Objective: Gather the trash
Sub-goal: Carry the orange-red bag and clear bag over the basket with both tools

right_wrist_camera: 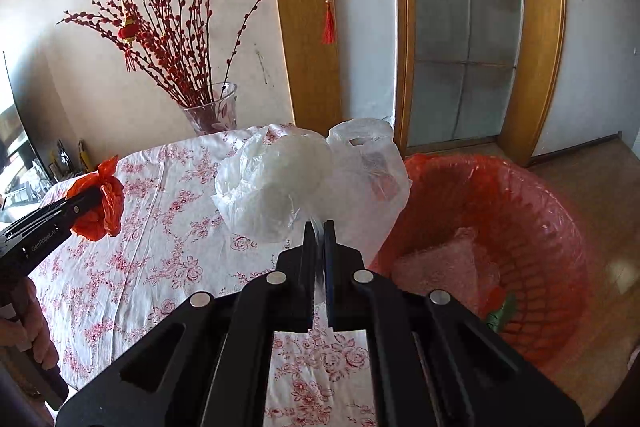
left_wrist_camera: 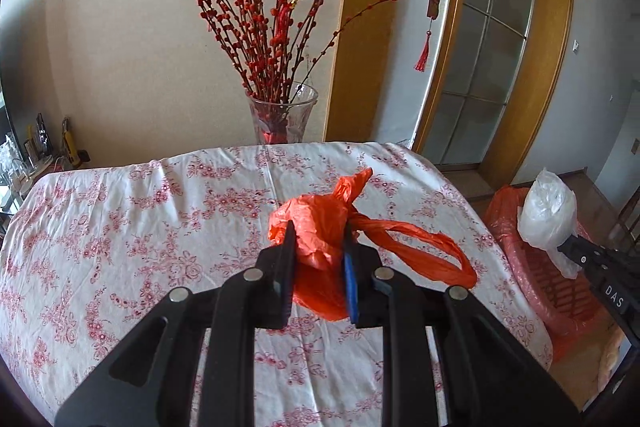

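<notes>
The left gripper clamps the orange bag. The right gripper pinches the white bag thinly near the basket. That film could slip free.

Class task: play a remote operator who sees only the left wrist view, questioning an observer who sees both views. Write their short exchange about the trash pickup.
Operator: My fingers pinch the orange bag. What is inside the bin?
Observer: In the right wrist view, the red bin, lined with red plastic, holds pale pink padding and a green scrap.
Operator: Is the right gripper gripping its white bag firmly?
Observer: Its fingers are nearly shut on a thin twist of the plastic.
Operator: Who holds my left gripper?
Observer: A bare hand grips its handle.
</notes>
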`<state>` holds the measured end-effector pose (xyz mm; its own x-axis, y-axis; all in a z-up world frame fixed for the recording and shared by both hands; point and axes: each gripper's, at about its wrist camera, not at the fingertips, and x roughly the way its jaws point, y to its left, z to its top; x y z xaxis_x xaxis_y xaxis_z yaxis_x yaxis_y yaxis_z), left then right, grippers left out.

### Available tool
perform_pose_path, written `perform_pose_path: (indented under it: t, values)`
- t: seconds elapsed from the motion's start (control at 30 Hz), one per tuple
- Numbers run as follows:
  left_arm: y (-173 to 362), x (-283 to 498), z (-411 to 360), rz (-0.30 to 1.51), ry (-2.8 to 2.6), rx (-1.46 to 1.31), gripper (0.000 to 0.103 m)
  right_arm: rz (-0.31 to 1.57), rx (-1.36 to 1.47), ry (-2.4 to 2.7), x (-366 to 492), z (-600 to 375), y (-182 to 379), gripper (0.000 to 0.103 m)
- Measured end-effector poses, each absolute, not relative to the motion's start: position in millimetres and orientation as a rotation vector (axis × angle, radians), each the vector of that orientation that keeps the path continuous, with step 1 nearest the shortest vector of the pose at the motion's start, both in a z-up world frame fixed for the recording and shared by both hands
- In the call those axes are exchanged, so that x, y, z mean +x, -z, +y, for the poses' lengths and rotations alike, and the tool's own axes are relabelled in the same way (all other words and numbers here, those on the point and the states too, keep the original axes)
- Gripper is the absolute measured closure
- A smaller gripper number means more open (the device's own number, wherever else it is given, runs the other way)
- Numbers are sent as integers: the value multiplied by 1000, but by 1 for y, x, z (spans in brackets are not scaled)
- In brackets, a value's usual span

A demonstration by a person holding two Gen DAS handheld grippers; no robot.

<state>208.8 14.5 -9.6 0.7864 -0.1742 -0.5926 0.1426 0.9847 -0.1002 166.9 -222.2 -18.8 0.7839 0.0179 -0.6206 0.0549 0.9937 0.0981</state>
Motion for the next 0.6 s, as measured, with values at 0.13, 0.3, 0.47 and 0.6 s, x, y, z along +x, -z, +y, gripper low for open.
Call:
perform_pose_path:
  t: [0.13,0.3,0.47,0.6]
  values:
    - [6,206,-3,639,205,-43,82,657,127,37,158,-234,15,98]
    - [-1,203,-23,634,248,-50,82,639,136,63,148,-247,11,98]
    - [-8,198,-46,627,300,-51,82,615,158,100,137,-267,5,99]
    - [-12,193,-71,628,353,-44,82,594,184,146,126,-290,-1,99]
